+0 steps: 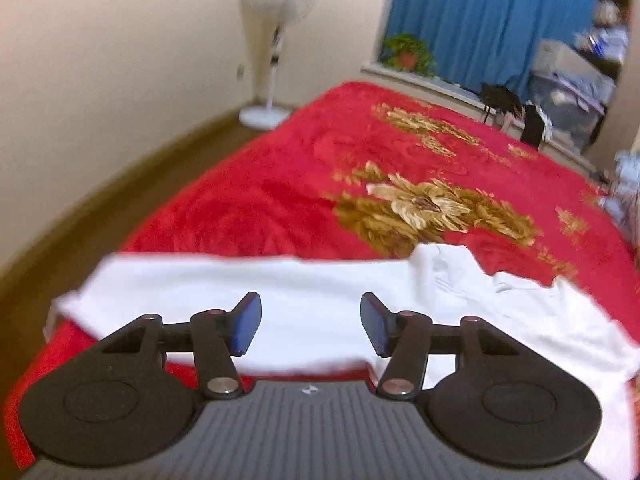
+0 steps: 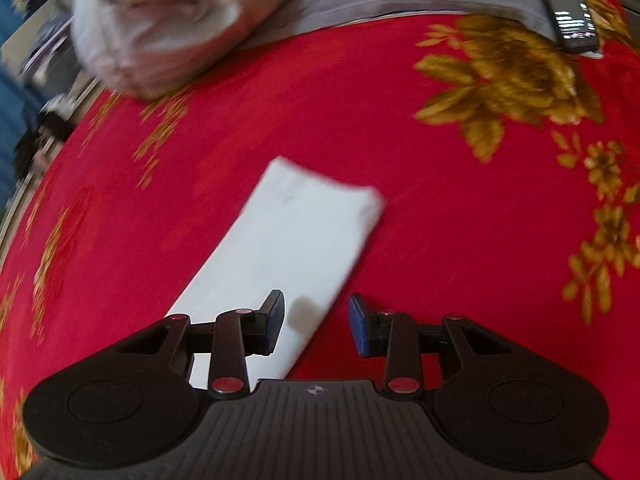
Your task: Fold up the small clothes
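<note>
Mid-fold, apparently: white shirt [image 1: 312,304] lay on red blanket [image 1: 248,200], near its front edge. Left gripper [image 1: 311,324] hovered over shirt, jaws apart, empty. Right gripper [image 2: 316,322] over sleeve [image 2: 288,240], jaws apart, empty. Best pinched both layers at edge, folded flat. No legible writing; remote [image 2: 568,8] text blurred.

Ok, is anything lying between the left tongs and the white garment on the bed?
Nothing visible. The left tongs are open and empty, with the white garment spread on the red blanket directly ahead. No other item lies on or before it in the left wrist view, though the picture is blurred.
</note>
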`<state>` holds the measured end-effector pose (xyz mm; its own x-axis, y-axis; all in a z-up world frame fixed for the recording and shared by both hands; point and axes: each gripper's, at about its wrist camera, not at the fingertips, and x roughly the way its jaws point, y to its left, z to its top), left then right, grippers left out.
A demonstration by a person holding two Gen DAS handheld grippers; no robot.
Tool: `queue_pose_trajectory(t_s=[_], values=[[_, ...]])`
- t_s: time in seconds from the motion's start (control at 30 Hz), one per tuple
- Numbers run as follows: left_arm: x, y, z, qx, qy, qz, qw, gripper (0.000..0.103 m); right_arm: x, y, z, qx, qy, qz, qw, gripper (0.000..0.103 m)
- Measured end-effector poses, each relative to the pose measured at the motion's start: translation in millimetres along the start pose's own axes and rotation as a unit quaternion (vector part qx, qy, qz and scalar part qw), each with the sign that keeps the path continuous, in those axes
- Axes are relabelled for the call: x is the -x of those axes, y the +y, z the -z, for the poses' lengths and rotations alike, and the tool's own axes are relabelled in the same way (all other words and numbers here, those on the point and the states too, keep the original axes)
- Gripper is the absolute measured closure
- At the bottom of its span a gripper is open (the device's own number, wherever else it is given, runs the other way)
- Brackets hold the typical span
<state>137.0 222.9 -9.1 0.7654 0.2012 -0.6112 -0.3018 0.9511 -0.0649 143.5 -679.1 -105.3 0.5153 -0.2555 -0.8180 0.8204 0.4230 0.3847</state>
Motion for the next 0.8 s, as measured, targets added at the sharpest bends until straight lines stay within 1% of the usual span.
queue_pose_trajectory(t_s=[0.03,0.1,0.17,0.2,0.27,0.33,0.37,0.4,0.43,0.47,0.53,0.8], values=[[-3,-4,-1,-0.007,-0.005,-0.005,1.0,0.042,-4,-5,-3,-0.006,-0.006,-0.007,1.0,0.066],[-10,-5,-1,0.01,0.001,0.003,0.9999,0.042,-8,-11,-7,-0.004,-0.019,-0.024,1.0,0.067],[-13,-4,-2,0.024,0.012,0.01,0.9996,0.042,-11,-11,-9,0.005,-0.03,-0.032,0.999,0.084],[-16,-6,-1,0.02,0.014,0.005,0.9997,0.042,-13,-11,-8,0.01,-0.03,-0.04,0.999,0.099],[-21,-7,-5,0.009,0.014,-0.004,0.9999,0.042,-13,-12,-10,0.009,-0.036,-0.05,0.998,0.1],[-15,-5,-6,0.01,0.014,-0.002,0.9998,0.042,-6,-17,-16,-0.01,-0.06,-0.067,0.996,0.1],[-17,-5,-6,0.011,0.015,-0.001,0.9998,0.042,-3,-19,-19,-0.013,-0.07,-0.068,0.995,0.1],[-19,-8,-5,0.008,0.017,-0.001,0.9998,0.042,0,-21,-19,-0.014,-0.08,-0.057,0.995,0.1],[-17,-8,-4,0.004,0.019,-0.003,0.9998,0.042,-1,-23,-20,-0.016,-0.08,-0.044,0.996,0.1],[-16,-7,-2,0.001,0.022,-0.004,0.9998,0.042,-4,-27,-19,-0.023,-0.072,-0.037,0.996,0.1],[-19,-8,-1,-0.001,0.027,-0.006,0.9996,0.042,-12,-31,-16,-0.029,-0.051,-0.033,0.998,0.099],[-20,-3,-3,0.009,0.029,-0.001,0.9995,0.042,-8,-21,-13,-0.003,-0.061,-0.025,0.998,0.099]])
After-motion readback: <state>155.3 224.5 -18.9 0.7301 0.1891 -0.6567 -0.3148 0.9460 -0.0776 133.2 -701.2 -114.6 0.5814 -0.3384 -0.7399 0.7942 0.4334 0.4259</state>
